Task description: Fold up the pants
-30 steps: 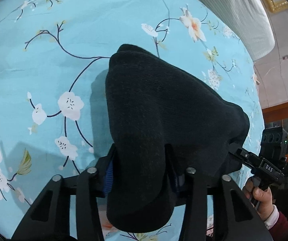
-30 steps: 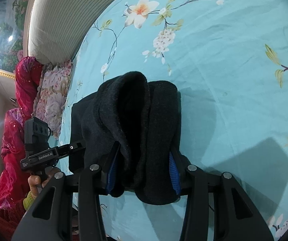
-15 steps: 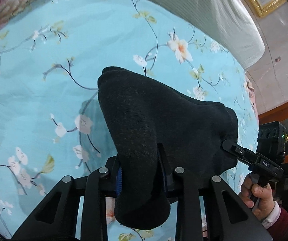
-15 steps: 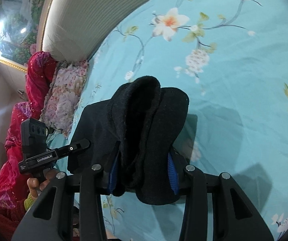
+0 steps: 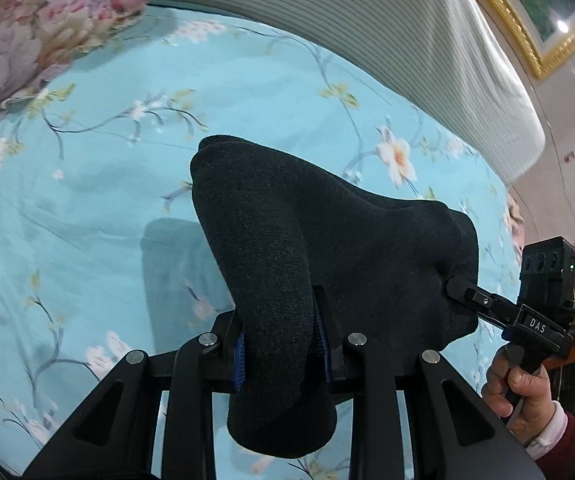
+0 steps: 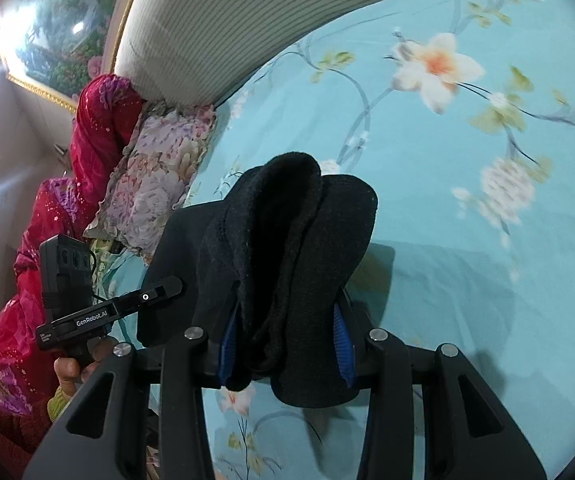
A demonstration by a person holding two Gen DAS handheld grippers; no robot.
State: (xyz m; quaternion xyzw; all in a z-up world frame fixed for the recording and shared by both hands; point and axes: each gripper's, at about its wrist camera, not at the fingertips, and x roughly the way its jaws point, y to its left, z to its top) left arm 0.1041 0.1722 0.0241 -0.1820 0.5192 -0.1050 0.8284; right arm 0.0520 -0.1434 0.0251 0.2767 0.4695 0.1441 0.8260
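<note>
The black knit pants (image 5: 319,248) hang in a folded bundle above the blue floral bedsheet (image 5: 87,208), held between both grippers. My left gripper (image 5: 279,344) is shut on one end of the pants, with cloth bulging over and under its blue pads. My right gripper (image 6: 287,340) is shut on the other end of the pants (image 6: 287,232), where two thick folds stand up between the jaws. The right gripper also shows in the left wrist view (image 5: 459,292), and the left gripper in the right wrist view (image 6: 167,292), each biting the cloth's far edge.
A ribbed white headboard (image 5: 367,28) runs along the far side of the bed. A floral pillow (image 5: 27,36) lies at the head, also seen in the right wrist view (image 6: 155,184) beside a red sequined quilt (image 6: 59,184). A gold picture frame (image 5: 527,28) hangs above.
Both grippers have lifted and carried the pants toward the headboard. The headboard and pillows have come into view, and the pants' shadow on the sheet lies farther below.
</note>
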